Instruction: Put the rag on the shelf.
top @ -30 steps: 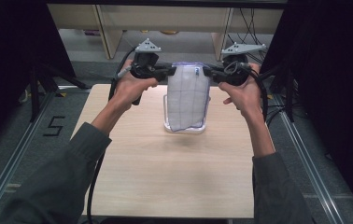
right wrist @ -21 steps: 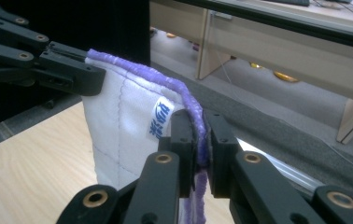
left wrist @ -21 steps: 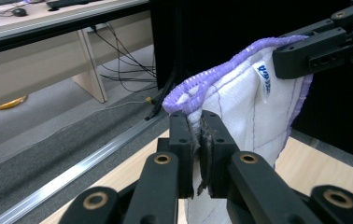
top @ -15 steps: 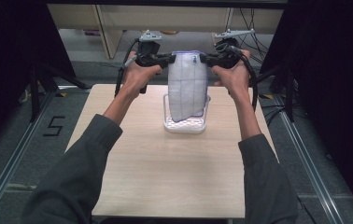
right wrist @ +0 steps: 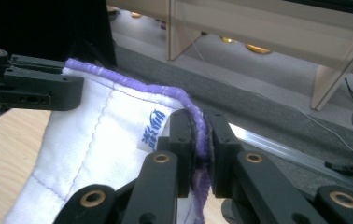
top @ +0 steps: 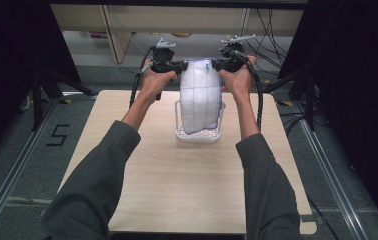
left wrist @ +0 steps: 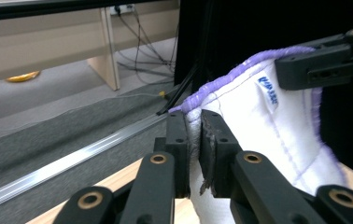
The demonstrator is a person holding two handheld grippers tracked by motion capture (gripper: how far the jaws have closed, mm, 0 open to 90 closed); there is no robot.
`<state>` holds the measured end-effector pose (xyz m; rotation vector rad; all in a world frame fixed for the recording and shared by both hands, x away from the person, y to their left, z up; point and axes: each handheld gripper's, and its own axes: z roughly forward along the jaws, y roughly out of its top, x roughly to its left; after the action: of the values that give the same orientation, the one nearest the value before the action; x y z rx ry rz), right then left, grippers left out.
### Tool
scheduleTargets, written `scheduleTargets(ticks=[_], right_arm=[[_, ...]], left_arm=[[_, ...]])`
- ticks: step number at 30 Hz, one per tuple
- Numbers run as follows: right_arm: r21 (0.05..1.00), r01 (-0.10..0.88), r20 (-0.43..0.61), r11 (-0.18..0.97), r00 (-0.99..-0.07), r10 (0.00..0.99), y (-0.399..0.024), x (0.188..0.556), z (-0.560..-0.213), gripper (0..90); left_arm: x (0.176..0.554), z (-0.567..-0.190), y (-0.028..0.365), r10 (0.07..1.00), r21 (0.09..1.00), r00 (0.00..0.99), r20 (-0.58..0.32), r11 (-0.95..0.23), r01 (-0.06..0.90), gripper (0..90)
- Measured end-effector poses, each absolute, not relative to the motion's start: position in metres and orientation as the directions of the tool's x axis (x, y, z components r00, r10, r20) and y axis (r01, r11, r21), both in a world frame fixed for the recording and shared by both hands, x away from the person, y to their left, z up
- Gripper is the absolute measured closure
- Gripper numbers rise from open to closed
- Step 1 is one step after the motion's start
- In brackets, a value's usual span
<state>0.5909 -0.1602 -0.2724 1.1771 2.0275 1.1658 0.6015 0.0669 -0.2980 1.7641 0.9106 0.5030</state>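
Note:
A white quilted cloth (top: 199, 95) with purple edging hangs by its top corners over a clear plastic basket (top: 179, 131), and its lower end reaches down inside. My left gripper (top: 182, 65) is shut on the top left corner. In the left gripper view its jaws (left wrist: 193, 135) pinch the cloth (left wrist: 258, 126) edge. They have just eased open slightly, with the fabric still between the pads. My right gripper (top: 216, 64) is shut on the other corner. The right gripper view shows it (right wrist: 201, 135) clamped on the purple hem beside the cloth (right wrist: 104, 135) label.
The basket stands at the far middle of a light wooden table (top: 177, 190). Behind the table are a carpeted floor, metal rails, wooden furniture and loose cables. Black curtains hang on both sides.
Both hands have moved toward the far side of the table and closer together. The cloth now hangs narrower, bowed between them, and has sunk lower into the basket.

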Motion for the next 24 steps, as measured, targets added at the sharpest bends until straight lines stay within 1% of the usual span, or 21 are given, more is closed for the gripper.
scheduleTargets(ticks=[3, 6, 10, 11, 12, 15, 17, 19, 21, 24], right_arm=[[0.859, 0.434, -0.038, 0.273, -0.477, 0.878, -0.158, 0.595, -0.279, 82.5], [0.848, 0.447, -0.048, 0.284, -0.470, 0.882, -0.155, 0.597, -0.284, 81.9], [0.829, 0.471, -0.067, 0.302, -0.452, 0.889, -0.153, 0.600, -0.295, 81.5], [0.821, 0.477, -0.075, 0.313, -0.453, 0.888, -0.154, 0.601, -0.299, 81.3], [0.817, 0.488, -0.069, 0.308, -0.447, 0.892, -0.155, 0.602, -0.303, 81.3], [0.802, 0.518, -0.053, 0.297, -0.433, 0.900, -0.158, 0.606, -0.315, 80.6], [0.797, 0.527, -0.047, 0.295, -0.433, 0.900, -0.158, 0.607, -0.321, 78.0], [0.790, 0.534, -0.056, 0.302, -0.427, 0.903, -0.158, 0.609, -0.326, 68.0], [0.784, 0.548, -0.047, 0.292, -0.416, 0.908, -0.158, 0.611, -0.328, 61.9], [0.776, 0.552, -0.056, 0.304, -0.420, 0.906, -0.158, 0.611, -0.329, 60.0]], left_arm=[[0.605, -0.304, 0.065, 0.784, 0.920, 0.615, -0.087, -0.174, 0.352, 81.4], [0.607, -0.310, 0.061, 0.793, 0.908, 0.605, -0.067, -0.203, 0.367, 80.1], [0.608, -0.317, 0.058, 0.797, 0.904, 0.600, -0.073, -0.201, 0.377, 80.5], [0.608, -0.320, 0.057, 0.800, 0.898, 0.596, -0.061, -0.217, 0.384, 80.8], [0.608, -0.322, 0.057, 0.806, 0.885, 0.590, -0.041, -0.245, 0.396, 81.3], [0.611, -0.330, 0.057, 0.812, 0.874, 0.580, -0.060, -0.238, 0.423, 80.9], [0.612, -0.334, 0.057, 0.813, 0.860, 0.580, -0.052, -0.258, 0.439, 78.8], [0.611, -0.338, 0.058, 0.812, 0.861, 0.580, -0.056, -0.255, 0.441, 78.0], [0.610, -0.338, 0.061, 0.810, 0.859, 0.583, -0.068, -0.249, 0.447, 76.9], [0.607, -0.339, 0.065, 0.812, 0.853, 0.579, -0.073, -0.250, 0.459, 75.1]])
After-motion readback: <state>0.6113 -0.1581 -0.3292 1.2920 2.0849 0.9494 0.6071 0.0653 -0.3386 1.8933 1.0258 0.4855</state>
